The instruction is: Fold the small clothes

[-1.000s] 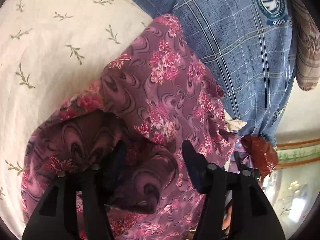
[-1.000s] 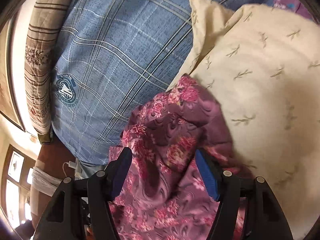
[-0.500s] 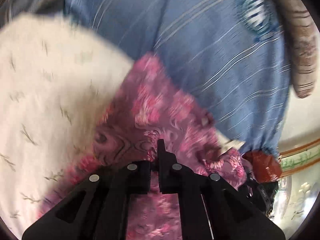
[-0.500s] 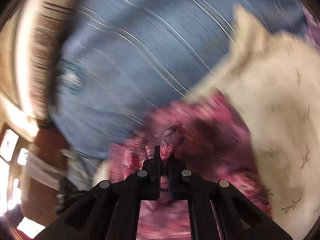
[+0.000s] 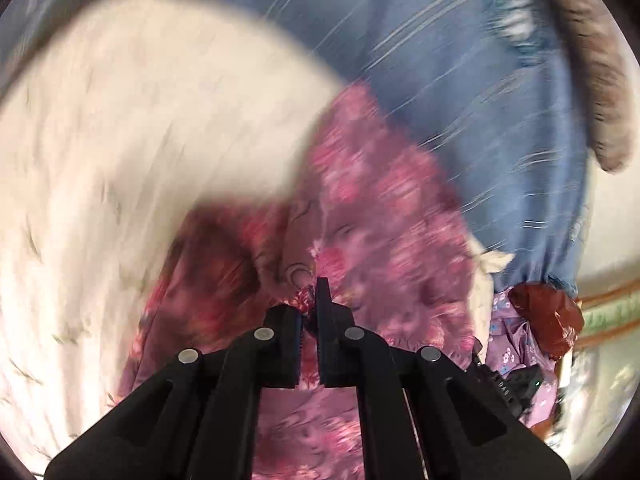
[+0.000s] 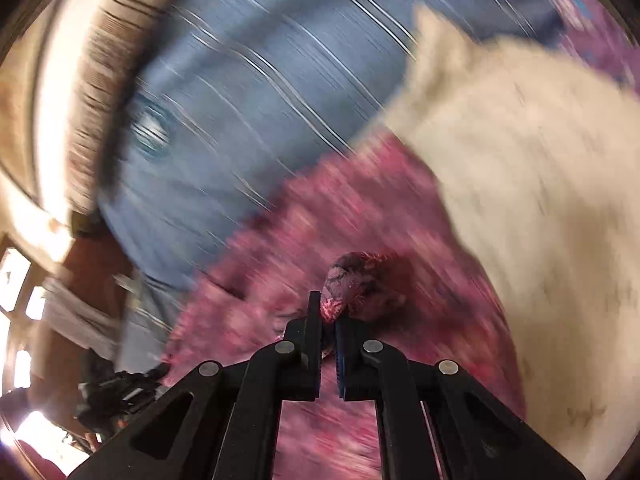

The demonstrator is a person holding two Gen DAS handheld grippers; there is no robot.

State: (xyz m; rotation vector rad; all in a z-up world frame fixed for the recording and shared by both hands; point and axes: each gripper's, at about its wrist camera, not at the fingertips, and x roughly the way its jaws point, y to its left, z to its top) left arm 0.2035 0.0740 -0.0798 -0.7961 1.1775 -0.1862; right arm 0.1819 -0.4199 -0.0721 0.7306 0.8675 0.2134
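Both grippers, left (image 5: 311,300) and right (image 6: 328,312), have fingers clenched on the floral cloth (image 5: 380,208). Only the left view shows a red-brown bundle (image 5: 548,316) past the blue plaid sheet (image 5: 460,80)'s edge; the cream pillow (image 6: 540,160) crowds the right's side.

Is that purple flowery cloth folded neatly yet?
Not folded. The purple floral cloth lies bunched and rumpled, a pinch of it clamped in the left tongs and the right tongs.
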